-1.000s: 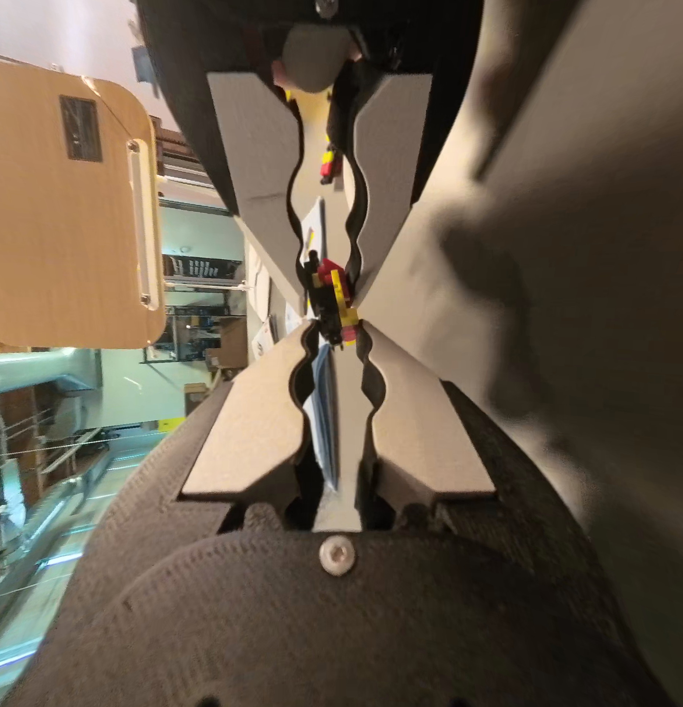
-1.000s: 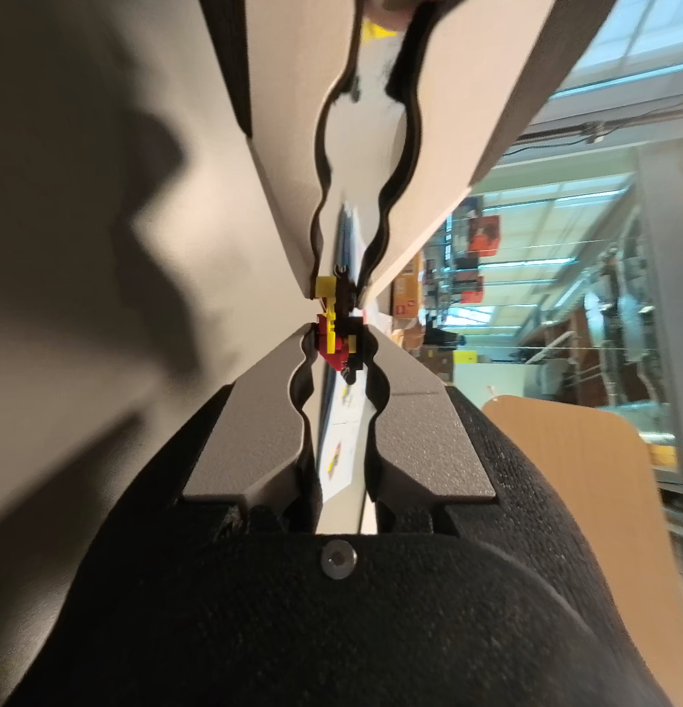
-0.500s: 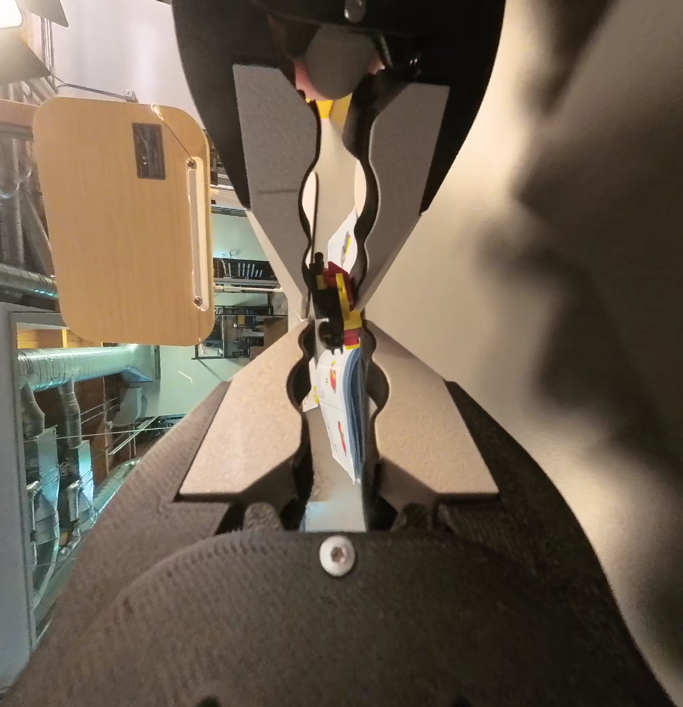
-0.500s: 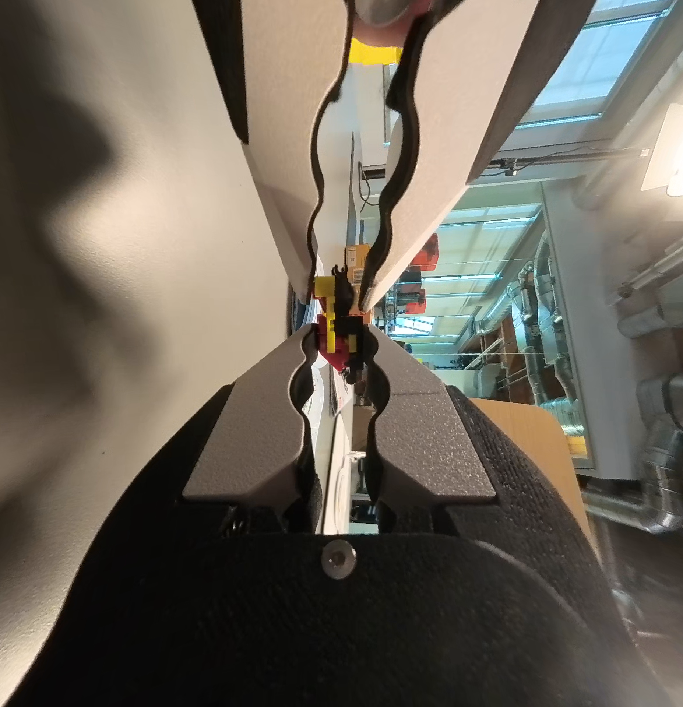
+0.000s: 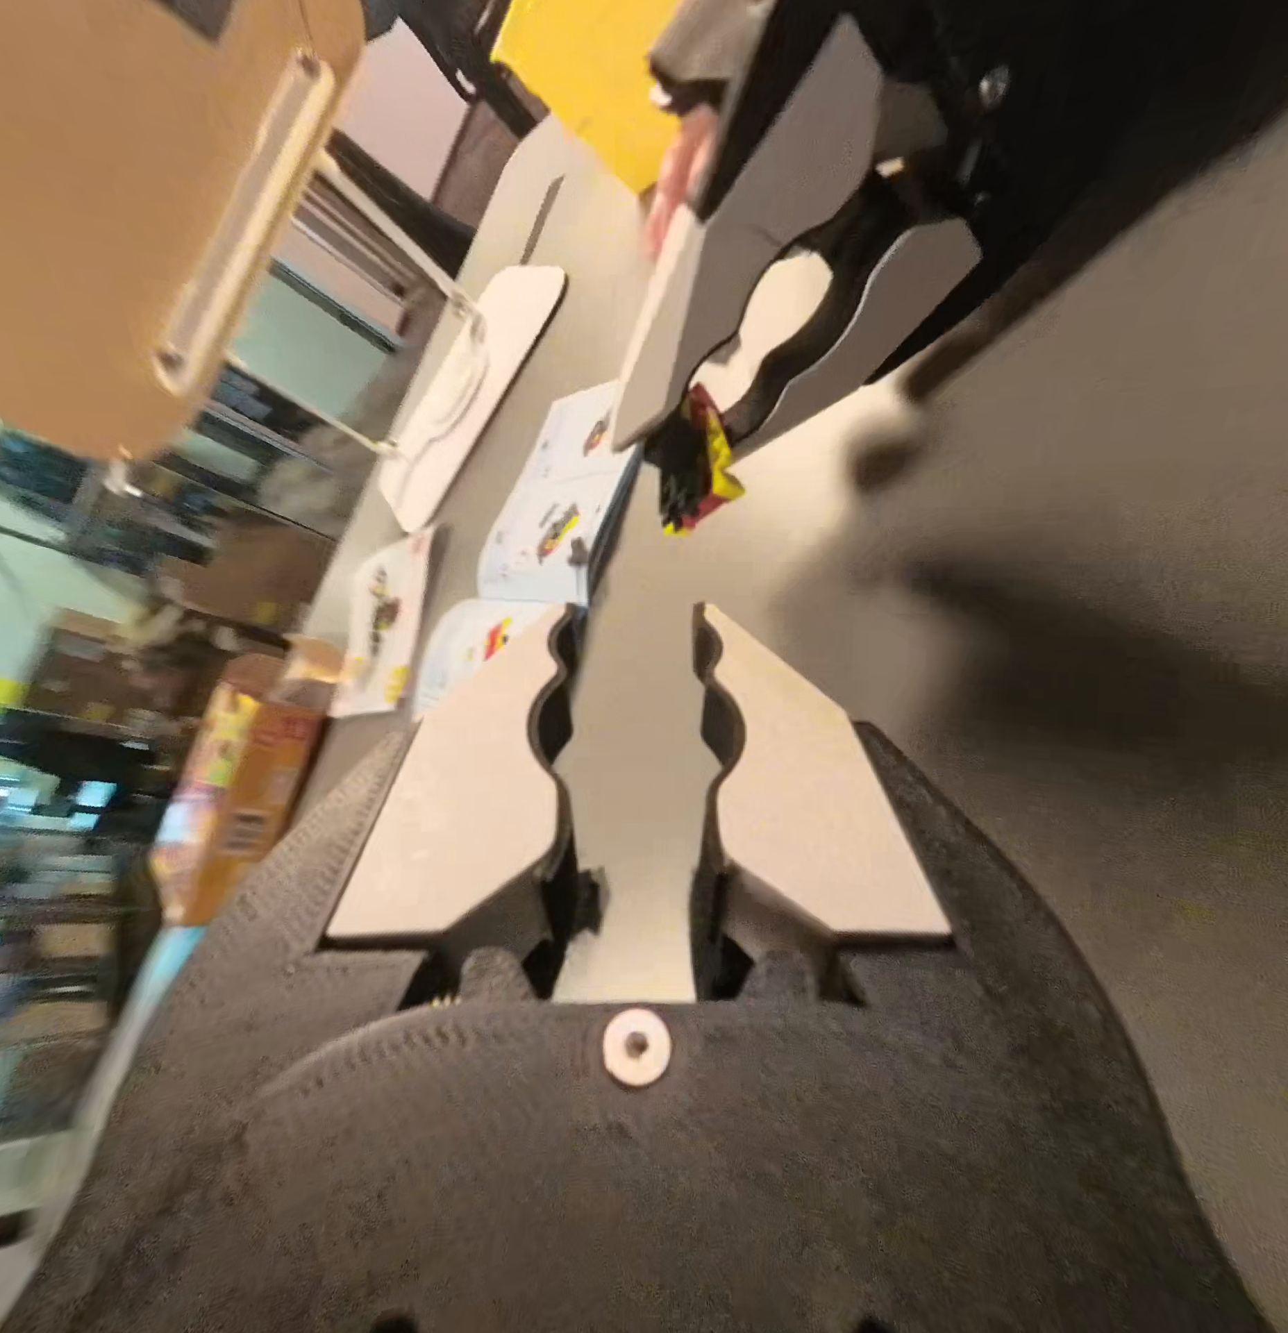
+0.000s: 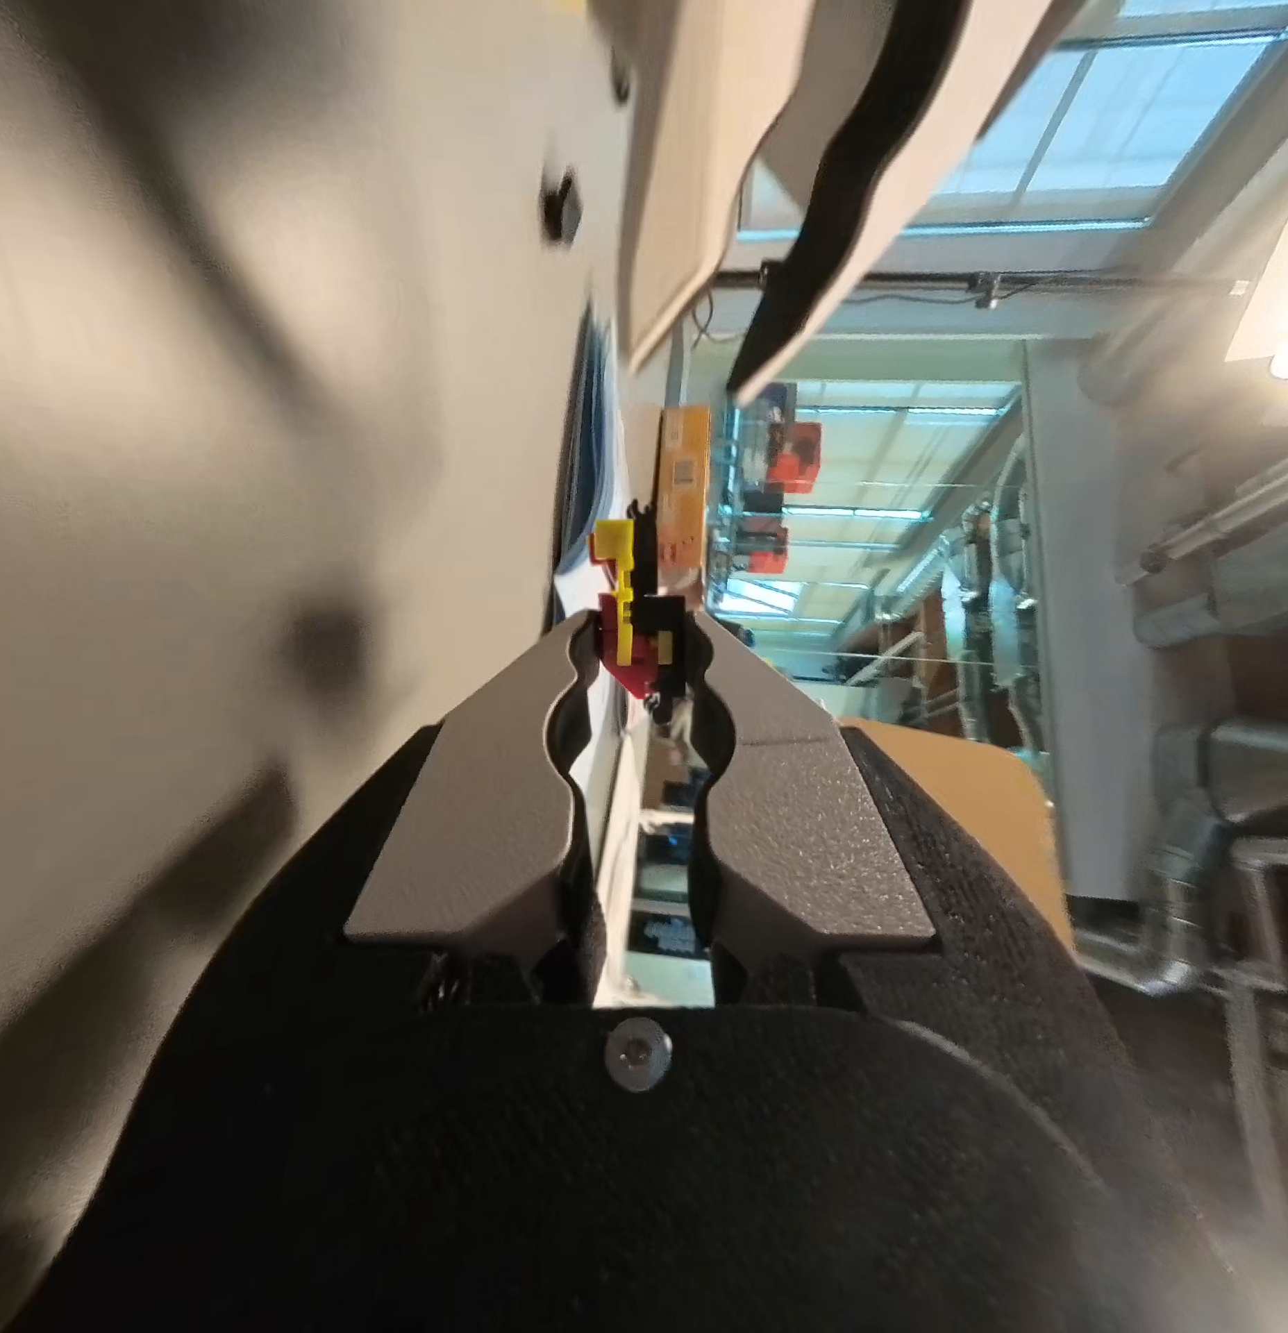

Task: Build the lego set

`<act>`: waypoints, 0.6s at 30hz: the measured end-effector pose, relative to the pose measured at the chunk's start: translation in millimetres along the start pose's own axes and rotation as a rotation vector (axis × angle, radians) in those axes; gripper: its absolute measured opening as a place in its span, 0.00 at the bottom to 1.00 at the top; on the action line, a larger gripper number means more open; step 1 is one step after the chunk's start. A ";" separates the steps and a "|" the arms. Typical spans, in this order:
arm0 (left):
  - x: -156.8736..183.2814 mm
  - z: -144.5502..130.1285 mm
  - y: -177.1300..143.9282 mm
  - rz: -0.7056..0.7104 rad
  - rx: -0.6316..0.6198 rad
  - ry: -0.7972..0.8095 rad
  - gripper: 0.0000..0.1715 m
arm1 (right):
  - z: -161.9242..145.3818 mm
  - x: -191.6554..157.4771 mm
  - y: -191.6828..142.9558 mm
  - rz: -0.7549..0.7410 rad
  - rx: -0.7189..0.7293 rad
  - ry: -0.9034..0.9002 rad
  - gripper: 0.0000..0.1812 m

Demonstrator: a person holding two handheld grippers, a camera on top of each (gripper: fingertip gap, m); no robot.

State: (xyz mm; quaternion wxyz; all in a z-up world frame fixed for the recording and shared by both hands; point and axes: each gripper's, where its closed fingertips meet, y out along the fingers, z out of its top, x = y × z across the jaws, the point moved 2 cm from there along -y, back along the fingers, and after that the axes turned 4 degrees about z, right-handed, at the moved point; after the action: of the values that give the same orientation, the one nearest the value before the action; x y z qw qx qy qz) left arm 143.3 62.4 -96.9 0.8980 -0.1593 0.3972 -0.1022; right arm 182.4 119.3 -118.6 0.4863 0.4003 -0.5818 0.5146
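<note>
so the left gripper (image 5: pixel 633 620) has its fingers apart with nothing between them, just above the desk (image 5: pixel 1059 505). farther out, the right gripper (image 6: pixel 644 635) is clamped on the red, yellow and black lego build (image 6: pixel 637 613), near the instruction sheets (image 5: pixel 547 519).

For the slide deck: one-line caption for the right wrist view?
Right gripper shut on a red, yellow and black lego assembly, with the left gripper open just beyond it.

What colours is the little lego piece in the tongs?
Red, yellow and black lego piece, seen best in the right wrist view.
</note>
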 end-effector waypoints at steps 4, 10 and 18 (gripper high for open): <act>-3.7 -12.4 10.2 -0.098 0.007 -0.207 0.18 | -16.5 -3.3 1.4 -0.016 -0.029 -0.025 0.11; -17.2 -22.1 51.4 -0.162 -0.038 -0.272 0.18 | -32.9 -8.3 5.2 0.007 -0.091 0.003 0.11; -14.0 -25.2 82.8 -0.361 -0.075 -0.355 0.15 | -49.6 -6.2 7.9 0.015 -0.198 0.017 0.11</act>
State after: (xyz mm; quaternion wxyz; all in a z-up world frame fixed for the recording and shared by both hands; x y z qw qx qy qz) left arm 119.9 138.4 -133.7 0.9143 -0.2763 0.2021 -0.2165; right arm 183.7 169.3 -126.4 0.5244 0.3415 -0.6289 0.4615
